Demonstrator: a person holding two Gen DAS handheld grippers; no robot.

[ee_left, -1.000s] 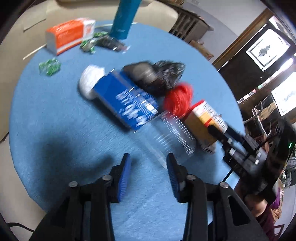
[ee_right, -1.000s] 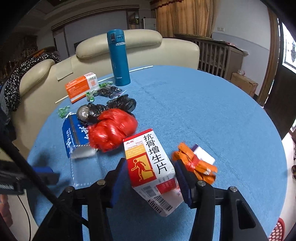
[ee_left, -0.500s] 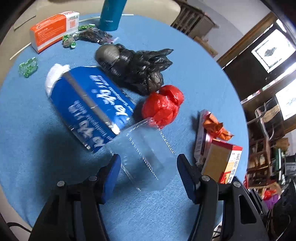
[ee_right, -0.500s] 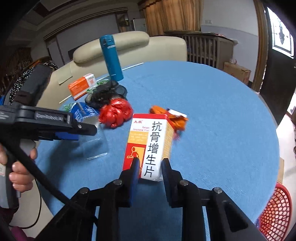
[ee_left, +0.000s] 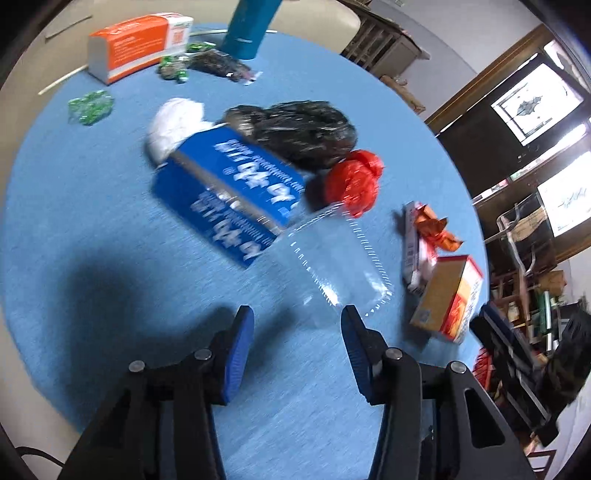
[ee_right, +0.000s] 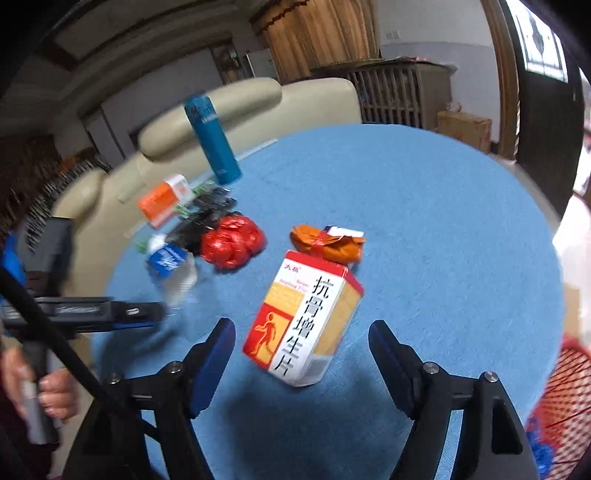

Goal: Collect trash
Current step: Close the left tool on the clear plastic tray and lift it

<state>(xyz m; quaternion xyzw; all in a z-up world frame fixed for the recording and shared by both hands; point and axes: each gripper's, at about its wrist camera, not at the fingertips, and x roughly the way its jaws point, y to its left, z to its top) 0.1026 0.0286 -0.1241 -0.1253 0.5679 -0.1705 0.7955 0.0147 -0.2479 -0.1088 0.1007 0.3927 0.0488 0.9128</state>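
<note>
A home living room: cream leather sofa point(ee_right: 207, 122), curtains point(ee_right: 321, 33), round blue-clothed table point(ee_right: 424, 206).

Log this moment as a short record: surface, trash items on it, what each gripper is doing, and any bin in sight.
surface: round table with blue cloth
trash: yellow-red medicine box, red bag, black bag, blue carton, clear plastic container, orange wrapper
left gripper: open, jaws just narrowed, at the near edge of the clear plastic container, no grip
right gripper: jaws just opened, medicine box stands free between them
bin: red basket past the table edge
</note>
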